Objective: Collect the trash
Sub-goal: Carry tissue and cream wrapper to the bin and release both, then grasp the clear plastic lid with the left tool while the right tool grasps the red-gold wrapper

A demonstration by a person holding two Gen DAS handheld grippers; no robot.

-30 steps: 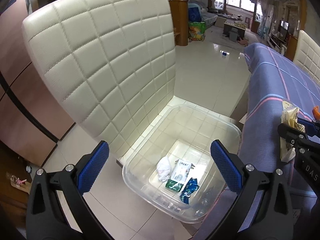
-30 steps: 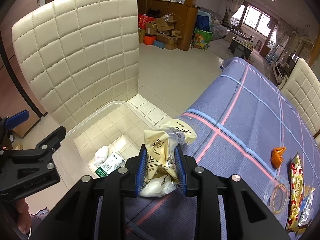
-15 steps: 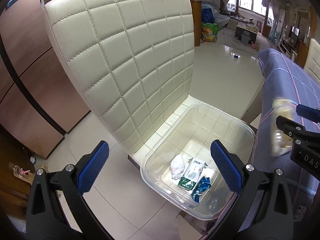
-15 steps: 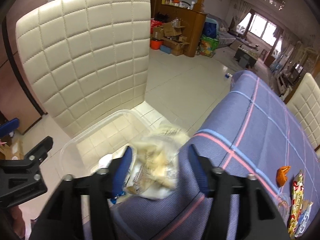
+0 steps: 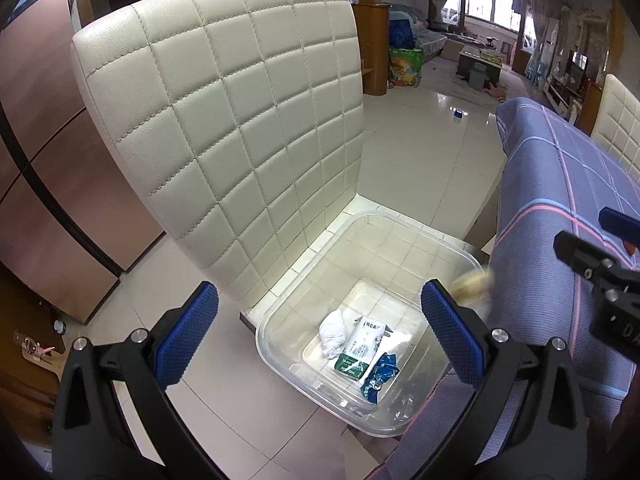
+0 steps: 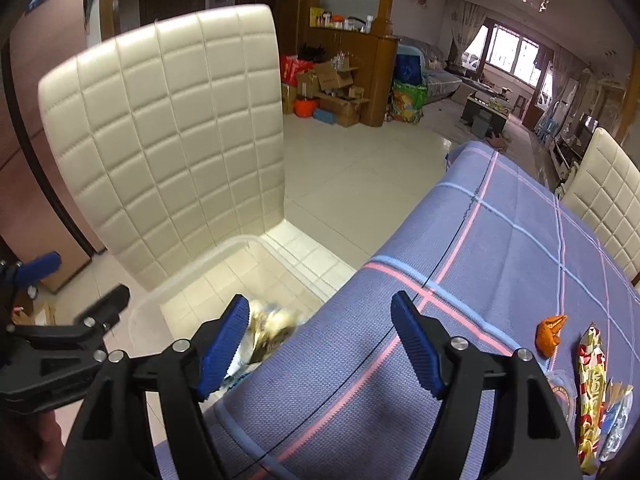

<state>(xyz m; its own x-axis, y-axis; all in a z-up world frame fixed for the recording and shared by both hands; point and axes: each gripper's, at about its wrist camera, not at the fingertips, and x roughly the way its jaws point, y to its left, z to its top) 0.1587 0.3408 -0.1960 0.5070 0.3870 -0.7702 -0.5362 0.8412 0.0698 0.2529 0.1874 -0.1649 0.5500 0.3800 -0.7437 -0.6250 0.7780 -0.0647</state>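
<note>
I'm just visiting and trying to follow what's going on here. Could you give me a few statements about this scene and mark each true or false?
1. The right gripper is clamped on the yellow snack bag. False: its jaws have just been opening, and the blurred bag is beside the left pad, over the bin.
2. The clear plastic bin already holds trash. True: a white wad, a green-and-white packet and a blue wrapper.
3. The left gripper holds something. False: it is open and empty.
4. An orange scrap lies on the tablecloth. True.
</note>
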